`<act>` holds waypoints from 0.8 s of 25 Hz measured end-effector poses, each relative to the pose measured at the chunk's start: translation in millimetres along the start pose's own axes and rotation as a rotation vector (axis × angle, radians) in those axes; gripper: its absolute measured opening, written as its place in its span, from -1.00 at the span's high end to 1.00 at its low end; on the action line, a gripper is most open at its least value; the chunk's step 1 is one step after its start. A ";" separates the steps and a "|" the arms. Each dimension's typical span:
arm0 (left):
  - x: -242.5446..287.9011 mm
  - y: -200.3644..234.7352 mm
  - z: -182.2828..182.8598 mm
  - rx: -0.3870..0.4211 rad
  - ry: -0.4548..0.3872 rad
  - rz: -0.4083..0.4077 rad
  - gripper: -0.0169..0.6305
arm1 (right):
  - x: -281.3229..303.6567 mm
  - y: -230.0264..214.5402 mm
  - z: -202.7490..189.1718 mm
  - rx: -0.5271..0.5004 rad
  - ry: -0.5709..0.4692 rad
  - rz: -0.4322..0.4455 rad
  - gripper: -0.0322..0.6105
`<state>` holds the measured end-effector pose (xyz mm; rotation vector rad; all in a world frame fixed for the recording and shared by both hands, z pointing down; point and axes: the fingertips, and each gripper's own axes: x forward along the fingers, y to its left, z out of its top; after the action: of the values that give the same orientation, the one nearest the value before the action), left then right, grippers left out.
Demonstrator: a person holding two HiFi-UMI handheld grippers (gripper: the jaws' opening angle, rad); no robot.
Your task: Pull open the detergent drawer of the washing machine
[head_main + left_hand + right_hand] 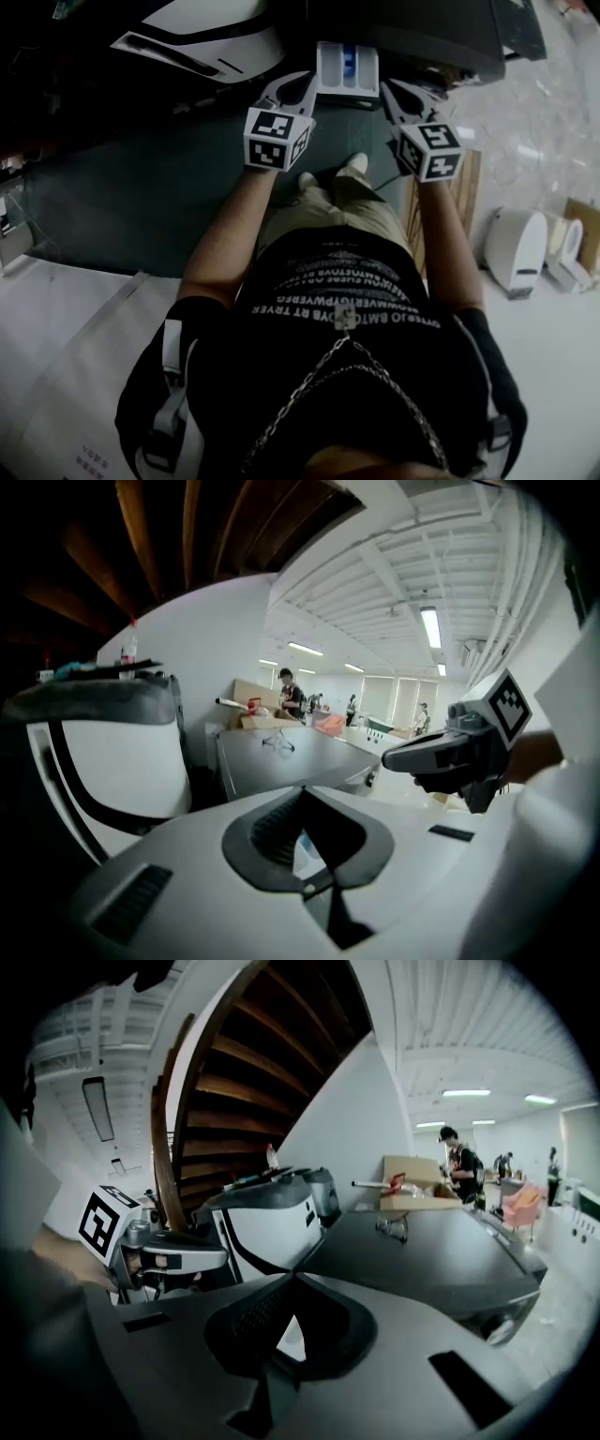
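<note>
The white detergent drawer (347,67), blue inside, stands pulled out from the front of the dark washing machine (441,33). My left gripper (302,84) hovers just left of the drawer and my right gripper (392,90) just right of it. Neither touches it. Both point over the machine's grey top (422,1251), which also shows in the left gripper view (281,757). Each pair of jaws meets at the tips with nothing between them. The left gripper view shows the right gripper (450,752). The right gripper view shows the left gripper (169,1260).
A white appliance with black stripes (202,33) stands left of the machine. On the pale floor at the right sit a white rounded unit (514,248) and a wooden board (466,187). Behind are a cardboard box (412,1180), a wooden staircase (253,1082) and distant people.
</note>
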<state>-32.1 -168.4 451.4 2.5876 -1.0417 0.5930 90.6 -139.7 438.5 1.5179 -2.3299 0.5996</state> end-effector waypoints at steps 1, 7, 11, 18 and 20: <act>-10.1 -0.6 16.2 0.022 -0.039 0.007 0.93 | -9.9 1.8 15.3 -0.022 -0.040 -0.016 0.89; -70.4 -4.5 95.1 0.108 -0.216 0.005 0.93 | -70.1 18.3 96.6 -0.148 -0.269 -0.048 0.89; -105.6 5.0 134.4 0.077 -0.332 0.042 0.94 | -91.5 27.1 124.1 -0.246 -0.322 -0.097 0.89; -126.8 7.1 151.0 0.129 -0.379 0.022 0.93 | -101.4 43.7 130.9 -0.206 -0.281 -0.148 0.89; -130.3 8.5 149.3 0.132 -0.379 0.011 0.94 | -101.1 59.0 140.0 -0.198 -0.320 -0.111 0.89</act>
<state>-83.7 -158.4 260.2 2.8843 -1.1610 0.1777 74.2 -107.6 259.6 1.7379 -2.4211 0.0978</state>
